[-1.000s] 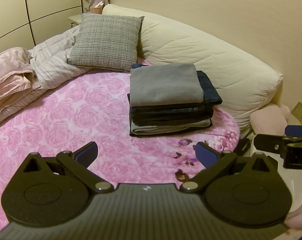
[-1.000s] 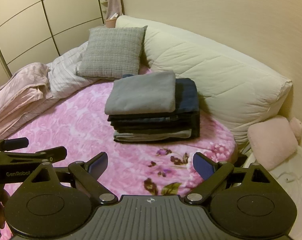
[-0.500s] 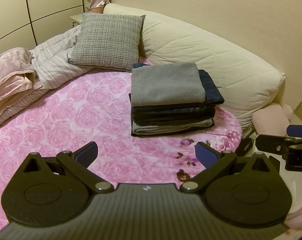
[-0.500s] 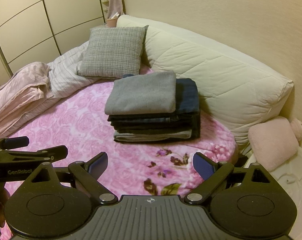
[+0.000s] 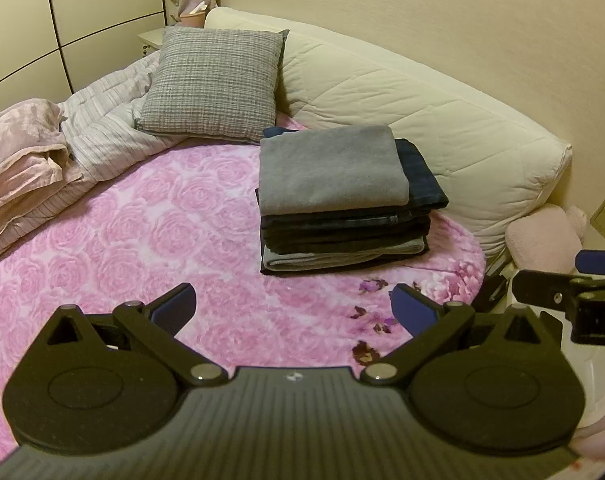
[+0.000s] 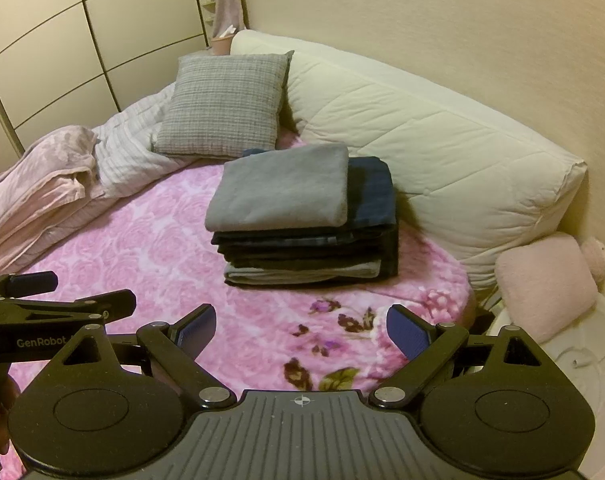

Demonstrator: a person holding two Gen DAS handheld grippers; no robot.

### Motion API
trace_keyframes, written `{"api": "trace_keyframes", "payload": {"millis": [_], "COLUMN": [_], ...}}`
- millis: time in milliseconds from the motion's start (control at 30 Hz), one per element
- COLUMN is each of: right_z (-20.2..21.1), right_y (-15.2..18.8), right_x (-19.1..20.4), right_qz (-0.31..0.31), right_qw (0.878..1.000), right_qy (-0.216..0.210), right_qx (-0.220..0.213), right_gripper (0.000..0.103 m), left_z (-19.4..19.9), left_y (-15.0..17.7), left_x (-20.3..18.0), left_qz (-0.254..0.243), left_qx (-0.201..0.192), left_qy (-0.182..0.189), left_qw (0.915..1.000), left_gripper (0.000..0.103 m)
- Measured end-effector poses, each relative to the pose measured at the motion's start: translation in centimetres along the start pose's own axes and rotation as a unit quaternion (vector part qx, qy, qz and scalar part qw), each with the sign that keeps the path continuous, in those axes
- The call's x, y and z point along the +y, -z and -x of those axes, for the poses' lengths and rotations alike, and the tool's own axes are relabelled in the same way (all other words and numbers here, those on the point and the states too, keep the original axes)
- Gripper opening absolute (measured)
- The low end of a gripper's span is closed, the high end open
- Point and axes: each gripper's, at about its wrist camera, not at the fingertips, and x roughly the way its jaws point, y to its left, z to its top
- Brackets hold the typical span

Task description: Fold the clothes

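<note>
folded clothes stack on bed, cushion behind-left, bolster behind-right

a neat stack of folded clothes, grey piece on top, dark ones beneath, lies flat on the bed.

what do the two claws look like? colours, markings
Both match: black linkage arms with silver pivot pins, round black discs either side, a ribbed grey centre plate with a small crosshair mark, and blue pads on the fingers. Left claw, right claw. White "GenRobot" lettering shows on the left claw's side.
</note>
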Motion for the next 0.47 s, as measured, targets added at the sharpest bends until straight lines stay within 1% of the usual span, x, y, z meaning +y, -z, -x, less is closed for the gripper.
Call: {"api": "trace_keyframes", "payload": {"millis": [267, 467], "right_z": [-0.07, -0.22], "right_y": [-0.04, -0.06], "right_x": [-0.10, -0.20], "right_qz": [-0.001, -0.002], "right_qw": [1.000, 1.000], "right_qy": [0.001, 0.002], "right_qx": [0.001, 0.003], "right_gripper": [0.090, 0.090], "left_z": [-0.30, -0.20], "left_y": [-0.13, -0.15], "left_x": [-0.14, -0.06], "left_qz": [0.003, 0.008], "left_qx": [0.005, -0.005], "left_qy": [0.006, 0.007], "left_qw": [1.0000, 0.9999], "left_gripper": [0.102, 0.102]}}
